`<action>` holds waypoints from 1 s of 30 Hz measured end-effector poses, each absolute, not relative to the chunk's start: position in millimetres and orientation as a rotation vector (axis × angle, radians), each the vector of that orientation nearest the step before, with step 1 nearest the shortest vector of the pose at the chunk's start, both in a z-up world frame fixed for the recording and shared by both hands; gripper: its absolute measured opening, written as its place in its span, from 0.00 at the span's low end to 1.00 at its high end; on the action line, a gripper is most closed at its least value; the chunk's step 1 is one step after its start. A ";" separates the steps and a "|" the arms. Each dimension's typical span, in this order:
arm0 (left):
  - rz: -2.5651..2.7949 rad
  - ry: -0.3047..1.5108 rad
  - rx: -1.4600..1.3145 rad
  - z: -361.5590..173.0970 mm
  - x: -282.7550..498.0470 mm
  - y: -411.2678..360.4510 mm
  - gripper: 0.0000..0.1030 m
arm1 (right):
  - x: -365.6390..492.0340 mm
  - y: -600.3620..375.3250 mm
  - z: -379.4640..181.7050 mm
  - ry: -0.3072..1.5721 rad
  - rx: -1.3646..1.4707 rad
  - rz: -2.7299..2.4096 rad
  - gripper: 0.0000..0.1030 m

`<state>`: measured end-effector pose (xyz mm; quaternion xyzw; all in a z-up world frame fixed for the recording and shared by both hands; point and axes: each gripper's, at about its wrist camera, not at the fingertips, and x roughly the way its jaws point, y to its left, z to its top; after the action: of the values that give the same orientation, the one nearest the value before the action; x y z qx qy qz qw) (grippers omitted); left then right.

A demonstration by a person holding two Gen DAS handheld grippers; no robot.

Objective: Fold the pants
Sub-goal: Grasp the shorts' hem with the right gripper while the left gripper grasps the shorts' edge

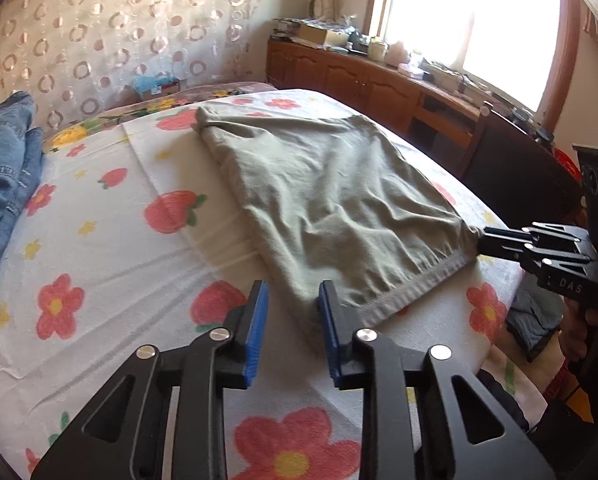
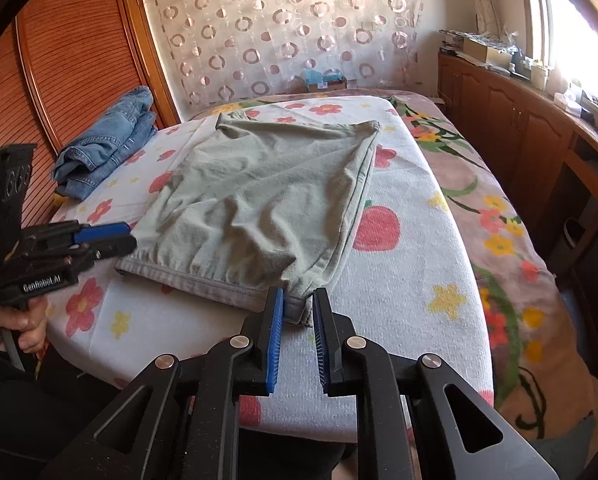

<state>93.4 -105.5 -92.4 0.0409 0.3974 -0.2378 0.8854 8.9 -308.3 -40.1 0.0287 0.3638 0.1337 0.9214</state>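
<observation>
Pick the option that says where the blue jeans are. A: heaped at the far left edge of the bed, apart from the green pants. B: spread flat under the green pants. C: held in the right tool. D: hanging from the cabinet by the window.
A: the blue jeans sit bunched near the wooden wall panel, with bare flowered sheet between them and the green pants.

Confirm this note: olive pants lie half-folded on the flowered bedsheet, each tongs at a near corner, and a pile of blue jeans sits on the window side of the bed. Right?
Not quite. The blue jeans sit on the side away from the window, by the wooden slatted doors, as the right wrist view shows. The rest stands: the olive pants lie on the flowered bedsheet, with the left tongs and right tongs at the near corners.
</observation>
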 end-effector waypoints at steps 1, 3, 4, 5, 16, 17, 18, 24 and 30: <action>-0.491 0.830 0.079 -92.3 94.0 -102.5 0.24 | 8.9 -308.7 -39.7 0.747 0.060 0.277 0.15; -0.482 0.837 0.072 -92.9 95.9 -98.8 0.24 | 9.0 -309.8 -38.4 0.747 0.057 0.273 0.15; -0.483 0.843 0.063 -93.1 96.9 -97.2 0.24 | 8.9 -310.6 -38.4 0.746 0.058 0.273 0.15; -0.492 0.850 0.048 -93.1 97.7 -96.2 0.24 | 8.8 -310.9 -38.3 0.746 0.059 0.273 0.16; -0.515 0.904 0.002 -100.3 104.9 -102.7 0.52 | 11.7 -312.9 -41.7 0.753 0.058 0.260 0.26; -0.510 0.908 -0.001 -102.1 105.6 -102.7 0.52 | 11.8 -313.3 -41.4 0.752 0.057 0.262 0.26; -0.510 0.899 0.005 -102.9 105.0 -103.5 0.52 | 11.6 -313.1 -41.3 0.752 0.057 0.262 0.26; -0.520 0.878 0.063 -104.0 100.5 -112.7 0.41 | 13.5 -315.6 -43.0 0.752 0.068 0.263 0.26; -0.544 0.868 0.085 -102.1 96.2 -115.4 0.10 | 18.0 -317.8 -47.6 0.767 0.093 0.267 0.31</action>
<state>96.2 -115.4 -102.1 0.0407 0.4152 -0.2600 0.8708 18.0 -317.8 -47.6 0.0452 0.3727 0.1299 0.9177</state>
